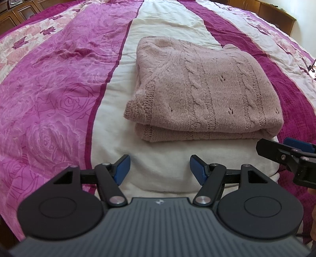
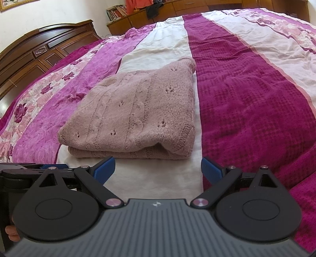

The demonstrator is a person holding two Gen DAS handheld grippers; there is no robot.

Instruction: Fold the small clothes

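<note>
A dusty-pink cable-knit sweater [image 1: 205, 93] lies folded into a thick rectangle on the white stripe of the bedspread; in the right wrist view the sweater [image 2: 136, 116] fills the middle. My left gripper [image 1: 160, 170] hovers just short of its near folded edge, open, nothing between its blue pads. My right gripper [image 2: 158, 170] is also open and empty, a little in front of the sweater's near right corner. At the right edge of the left wrist view the right gripper [image 1: 292, 154] shows from the side. The left gripper's fingers [image 2: 53, 167] peek in at the left of the right wrist view.
The bedspread [image 1: 59, 89] has pink rose, white and magenta stripes [image 2: 246, 98]. A dark wooden headboard [image 2: 39, 53] stands at the far left, with wooden cabinets [image 2: 177, 8] and books behind the bed. A hand [image 2: 10, 230] holds a gripper at the lower left.
</note>
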